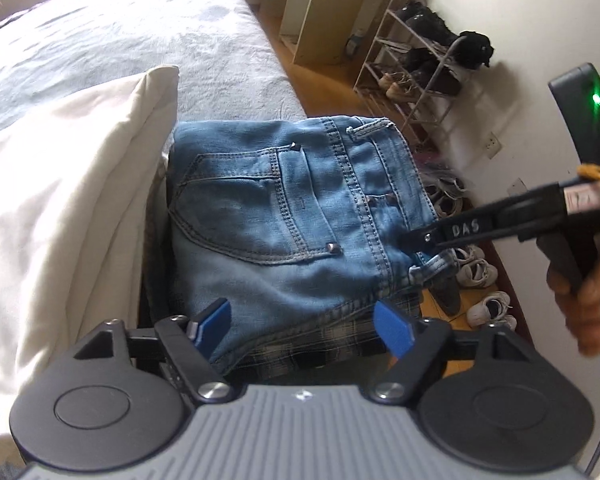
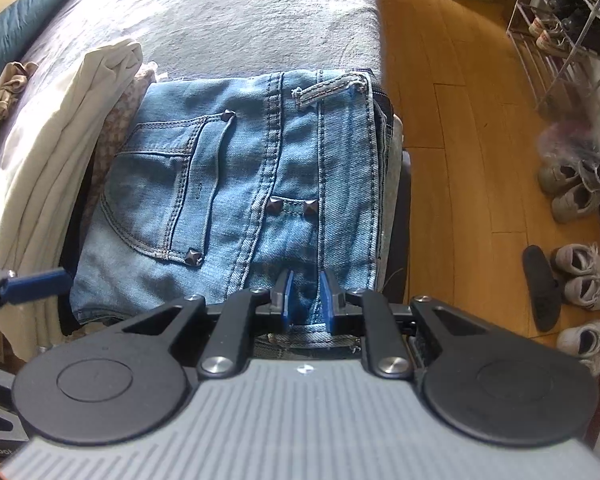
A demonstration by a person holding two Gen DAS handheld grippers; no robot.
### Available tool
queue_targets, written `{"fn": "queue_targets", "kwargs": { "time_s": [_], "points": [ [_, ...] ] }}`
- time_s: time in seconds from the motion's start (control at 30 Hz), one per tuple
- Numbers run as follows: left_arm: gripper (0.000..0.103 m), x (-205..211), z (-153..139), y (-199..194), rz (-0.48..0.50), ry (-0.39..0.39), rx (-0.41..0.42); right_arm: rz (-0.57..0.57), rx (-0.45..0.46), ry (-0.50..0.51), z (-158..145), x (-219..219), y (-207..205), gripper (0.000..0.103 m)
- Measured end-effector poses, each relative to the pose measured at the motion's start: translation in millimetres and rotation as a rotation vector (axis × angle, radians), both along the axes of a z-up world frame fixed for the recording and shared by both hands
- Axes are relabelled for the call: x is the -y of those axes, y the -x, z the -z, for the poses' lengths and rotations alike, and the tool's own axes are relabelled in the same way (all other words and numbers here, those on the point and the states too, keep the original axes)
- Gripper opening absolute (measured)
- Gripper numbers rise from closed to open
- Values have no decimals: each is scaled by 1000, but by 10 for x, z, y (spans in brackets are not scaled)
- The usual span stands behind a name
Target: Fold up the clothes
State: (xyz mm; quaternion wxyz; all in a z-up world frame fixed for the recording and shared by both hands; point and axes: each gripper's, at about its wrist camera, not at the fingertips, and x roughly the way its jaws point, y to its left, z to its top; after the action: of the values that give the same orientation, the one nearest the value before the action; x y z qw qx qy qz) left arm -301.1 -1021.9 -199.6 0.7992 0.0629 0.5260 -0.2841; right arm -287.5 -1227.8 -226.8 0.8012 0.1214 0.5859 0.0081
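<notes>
Folded jeans on bed corner, beside white cloth pile.
Right gripper clamped on jeans' near waistband edge; left gripper jaws wide apart over jeans' near edge, gripping nothing.

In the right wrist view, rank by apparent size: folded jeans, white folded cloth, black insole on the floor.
1. folded jeans
2. white folded cloth
3. black insole

The insole lies farther away, so its true size is unsure.

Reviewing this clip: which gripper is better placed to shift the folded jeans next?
Right. The right gripper is shut on the jeans at their near edge; the left gripper hangs open, pads off the denim.
</notes>
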Motion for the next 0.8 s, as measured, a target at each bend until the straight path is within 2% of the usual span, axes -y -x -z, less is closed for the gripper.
{"fn": "queue_targets", "kwargs": {
  "time_s": [0.17, 0.27, 0.37, 0.5, 0.6, 0.7, 0.73, 0.8],
  "points": [
    [59, -157, 33, -45, 16, -50, 8, 33, -14, -36, -7, 44, -15, 14],
    [53, -255, 82, -106, 23, -59, -20, 51, -18, -49, -4, 60, -20, 15],
    [50, -259, 144, -121, 81, -129, -28, 56, -15, -50, -32, 51, -31, 16],
    [49, -202, 240, -47, 206, -217, -15, 2, 16, -1, -150, -78, -21, 19],
    [49, -160, 289, 32, 263, -266, 51, -42, 59, -9, -293, -186, -5, 19],
    [38, -155, 336, 54, 278, -295, 87, -101, 97, -6, -402, -320, 34, 20],
    [32, -165, 346, 48, 276, -299, 92, -127, 103, 2, -419, -371, 50, 20],
    [26, -189, 336, 43, 290, -290, 106, -157, 97, 38, -407, -437, 45, 21]
  ]
}}
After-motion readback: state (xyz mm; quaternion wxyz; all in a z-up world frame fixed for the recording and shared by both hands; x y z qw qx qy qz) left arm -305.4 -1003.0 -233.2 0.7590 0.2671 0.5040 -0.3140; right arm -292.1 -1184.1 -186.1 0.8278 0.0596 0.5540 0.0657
